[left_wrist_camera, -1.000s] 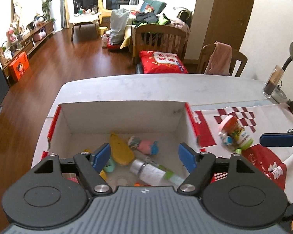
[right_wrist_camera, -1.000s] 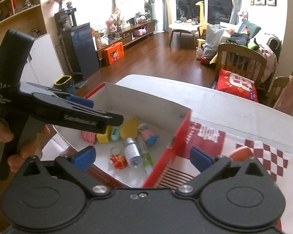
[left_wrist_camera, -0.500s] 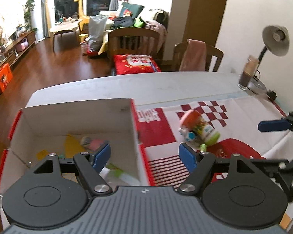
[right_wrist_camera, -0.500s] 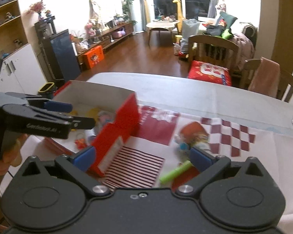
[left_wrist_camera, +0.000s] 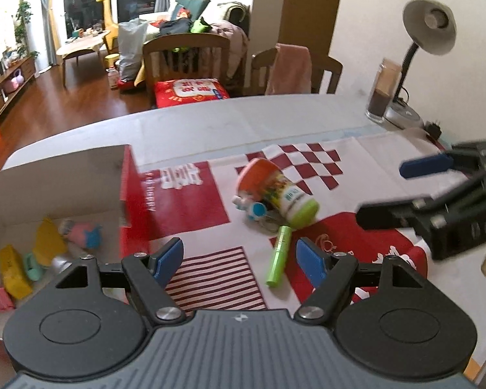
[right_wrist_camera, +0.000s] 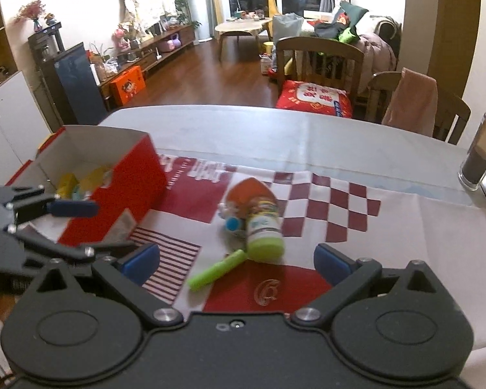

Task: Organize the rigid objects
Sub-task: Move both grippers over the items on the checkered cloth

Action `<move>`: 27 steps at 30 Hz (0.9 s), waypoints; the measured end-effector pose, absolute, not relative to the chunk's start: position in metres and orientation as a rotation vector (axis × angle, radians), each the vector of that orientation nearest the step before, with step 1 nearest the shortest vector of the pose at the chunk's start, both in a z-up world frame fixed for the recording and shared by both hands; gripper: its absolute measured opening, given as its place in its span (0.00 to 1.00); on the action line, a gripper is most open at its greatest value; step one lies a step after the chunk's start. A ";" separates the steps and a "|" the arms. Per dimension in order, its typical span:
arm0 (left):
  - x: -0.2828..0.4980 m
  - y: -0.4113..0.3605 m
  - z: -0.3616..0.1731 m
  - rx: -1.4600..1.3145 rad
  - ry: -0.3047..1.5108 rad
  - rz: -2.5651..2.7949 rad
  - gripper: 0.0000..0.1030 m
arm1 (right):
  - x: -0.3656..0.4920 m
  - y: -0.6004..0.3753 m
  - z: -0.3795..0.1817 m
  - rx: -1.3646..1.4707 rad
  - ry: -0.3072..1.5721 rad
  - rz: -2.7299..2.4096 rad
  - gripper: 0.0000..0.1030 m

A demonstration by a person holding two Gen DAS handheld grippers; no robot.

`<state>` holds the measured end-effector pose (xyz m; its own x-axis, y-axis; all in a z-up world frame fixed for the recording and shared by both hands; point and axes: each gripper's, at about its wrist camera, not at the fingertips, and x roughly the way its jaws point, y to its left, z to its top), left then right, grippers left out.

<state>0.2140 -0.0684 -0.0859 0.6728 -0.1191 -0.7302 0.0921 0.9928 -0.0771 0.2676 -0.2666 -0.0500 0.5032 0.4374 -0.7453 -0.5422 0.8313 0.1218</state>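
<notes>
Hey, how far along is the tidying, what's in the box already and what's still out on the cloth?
Done: several small toys lie in the box. In hand: nothing; the left gripper and right gripper both have open, empty jaws. Left: the bottle, green tube and small figure on the cloth.

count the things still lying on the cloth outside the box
3: a bottle on its side, a small blue and white toy against it, and a green tube just in front. Something smaller may hide beneath the bottle.
</notes>
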 end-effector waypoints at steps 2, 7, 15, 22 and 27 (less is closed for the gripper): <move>0.218 -0.077 -0.093 -0.031 0.832 -0.126 0.74 | 0.276 -0.269 -0.056 -0.126 0.874 0.591 0.99; 0.231 -0.090 -0.113 -0.037 0.867 -0.148 0.74 | 0.295 -0.272 -0.074 -0.114 0.915 0.591 0.98; 0.257 -0.100 -0.146 -0.068 0.951 -0.114 0.74 | 0.322 -0.263 -0.099 -0.113 0.968 0.607 0.90; 0.273 -0.107 -0.162 -0.040 0.963 -0.115 0.74 | 0.348 -0.249 -0.123 -0.102 1.013 0.583 0.83; 0.276 -0.114 -0.171 0.016 0.966 -0.133 0.74 | 0.357 -0.242 -0.135 -0.122 1.036 0.584 0.79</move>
<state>0.2756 -0.1143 -0.1708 0.5612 -0.1057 -0.8209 0.1204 0.9917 -0.0454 0.3568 -0.2420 -0.1348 0.3731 0.3983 -0.8380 -0.5105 0.8423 0.1730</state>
